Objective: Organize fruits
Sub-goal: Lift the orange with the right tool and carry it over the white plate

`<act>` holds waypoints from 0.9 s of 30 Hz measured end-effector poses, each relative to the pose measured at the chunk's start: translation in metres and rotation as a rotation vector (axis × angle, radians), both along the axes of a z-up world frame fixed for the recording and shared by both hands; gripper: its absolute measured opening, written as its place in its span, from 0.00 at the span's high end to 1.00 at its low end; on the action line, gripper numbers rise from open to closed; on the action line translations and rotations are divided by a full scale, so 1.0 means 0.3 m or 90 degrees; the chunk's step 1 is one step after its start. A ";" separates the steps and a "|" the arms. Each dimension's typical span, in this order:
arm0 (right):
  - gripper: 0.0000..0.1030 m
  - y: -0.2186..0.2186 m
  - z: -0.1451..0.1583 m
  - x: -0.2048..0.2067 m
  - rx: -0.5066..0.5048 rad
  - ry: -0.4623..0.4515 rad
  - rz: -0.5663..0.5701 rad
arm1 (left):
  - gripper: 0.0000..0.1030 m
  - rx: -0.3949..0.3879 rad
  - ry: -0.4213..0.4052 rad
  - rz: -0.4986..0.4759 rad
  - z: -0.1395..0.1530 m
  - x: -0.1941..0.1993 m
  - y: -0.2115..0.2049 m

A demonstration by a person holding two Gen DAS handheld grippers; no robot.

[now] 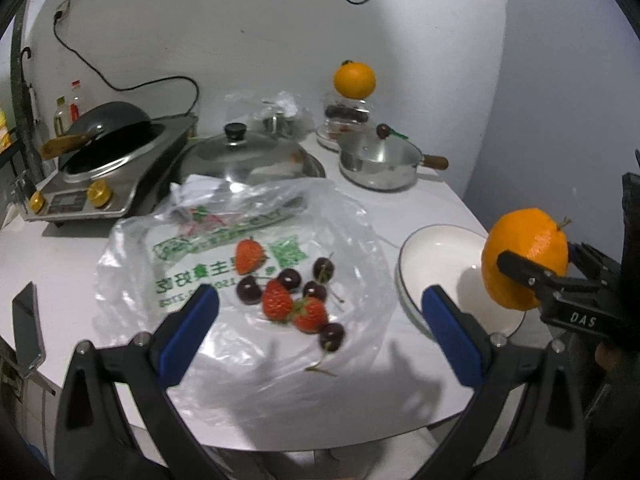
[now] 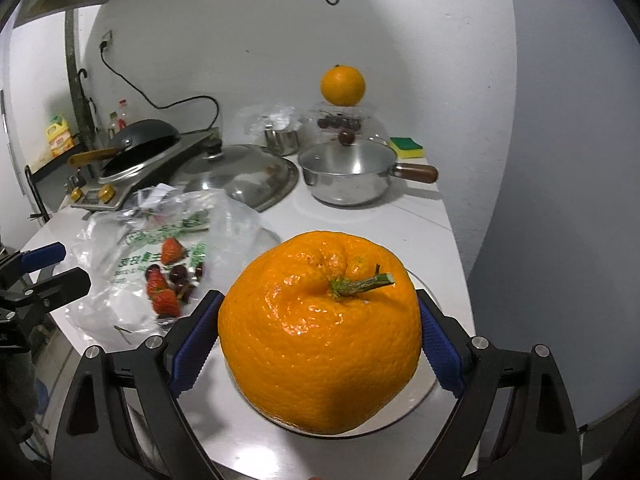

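Observation:
A large orange [image 2: 320,336] with a short green stem sits between the blue pads of my right gripper [image 2: 318,300], which is shut on it. The orange [image 1: 524,264] hangs just above the right side of a white plate [image 1: 436,264], held by the right gripper [image 1: 540,254]. My left gripper [image 1: 320,332] stands open over a clear plastic bag [image 1: 160,248]; on the bag lie three strawberries [image 1: 276,300] and several dark cherries [image 1: 290,279]. A second orange [image 1: 354,80] rests on top of a glass dome at the back.
At the back stand a lidded steel saucepan [image 1: 380,164], a large glass pan lid [image 1: 248,156] and an induction cooker with a black wok [image 1: 108,140]. A yellow-green sponge [image 2: 406,147] lies behind the saucepan. The table's rounded edge [image 1: 460,408] runs close in front.

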State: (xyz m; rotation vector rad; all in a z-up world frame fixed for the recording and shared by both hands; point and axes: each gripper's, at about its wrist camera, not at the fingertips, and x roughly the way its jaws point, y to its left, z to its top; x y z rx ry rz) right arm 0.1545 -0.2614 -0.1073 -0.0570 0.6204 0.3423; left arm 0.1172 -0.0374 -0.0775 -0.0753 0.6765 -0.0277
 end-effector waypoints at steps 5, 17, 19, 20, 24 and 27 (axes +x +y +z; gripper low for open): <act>0.10 -0.023 -0.018 0.043 -0.008 0.007 0.008 | 0.01 -0.002 0.008 -0.010 -0.014 0.043 -0.044; 0.10 -0.010 -0.071 0.203 -0.011 0.026 0.032 | 0.01 0.016 0.030 0.000 -0.058 0.148 -0.063; 0.10 -0.005 -0.079 0.228 -0.010 0.031 0.031 | 0.01 0.013 0.034 0.002 -0.069 0.165 -0.059; 0.10 -0.001 -0.084 0.241 -0.011 0.034 0.033 | 0.01 0.012 0.036 0.003 -0.074 0.171 -0.058; 0.10 0.019 -0.095 0.273 -0.015 0.040 0.041 | 0.01 0.011 0.044 0.001 -0.092 0.197 -0.055; 0.10 0.033 -0.102 0.291 -0.016 0.045 0.044 | 0.01 0.007 0.049 0.005 -0.104 0.209 -0.048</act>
